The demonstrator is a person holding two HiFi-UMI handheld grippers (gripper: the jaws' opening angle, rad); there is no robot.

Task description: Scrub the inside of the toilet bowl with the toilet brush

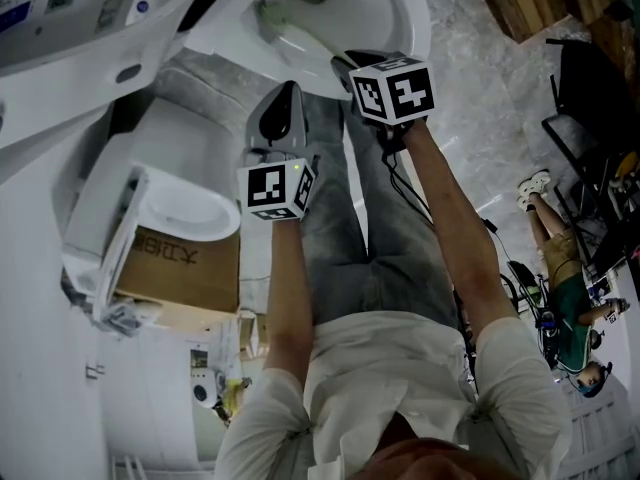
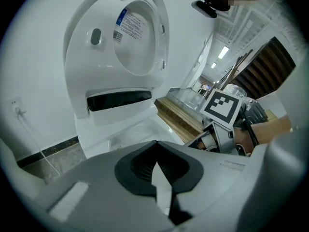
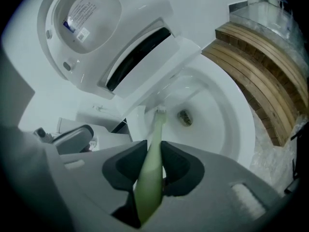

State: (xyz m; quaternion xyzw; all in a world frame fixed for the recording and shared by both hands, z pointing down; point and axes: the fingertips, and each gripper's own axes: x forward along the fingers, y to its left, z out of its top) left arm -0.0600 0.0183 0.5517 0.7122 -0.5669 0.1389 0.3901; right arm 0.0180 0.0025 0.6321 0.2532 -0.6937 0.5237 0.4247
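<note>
The white toilet bowl (image 3: 227, 129) stands open with its lid (image 3: 87, 13) raised. My right gripper (image 3: 153, 170) is shut on the pale green handle of the toilet brush (image 3: 150, 168). The brush's white head (image 3: 161, 110) rests on the bowl's back wall, left of the dark drain (image 3: 185, 117). In the head view the brush (image 1: 275, 16) reaches into the bowl (image 1: 395, 8) from my right gripper (image 1: 350, 66). My left gripper (image 1: 283, 108) hangs beside the bowl. Its jaws are shut on nothing (image 2: 155, 167) and point at the raised lid (image 2: 140, 37).
A cardboard box (image 1: 180, 263) and a second white ceramic piece (image 1: 190, 213) sit to my left. Wooden slatted steps (image 3: 256, 66) curve round the bowl's far side. A person (image 1: 560, 258) sits among dark stands at the right. A cable (image 2: 29, 129) runs down the wall.
</note>
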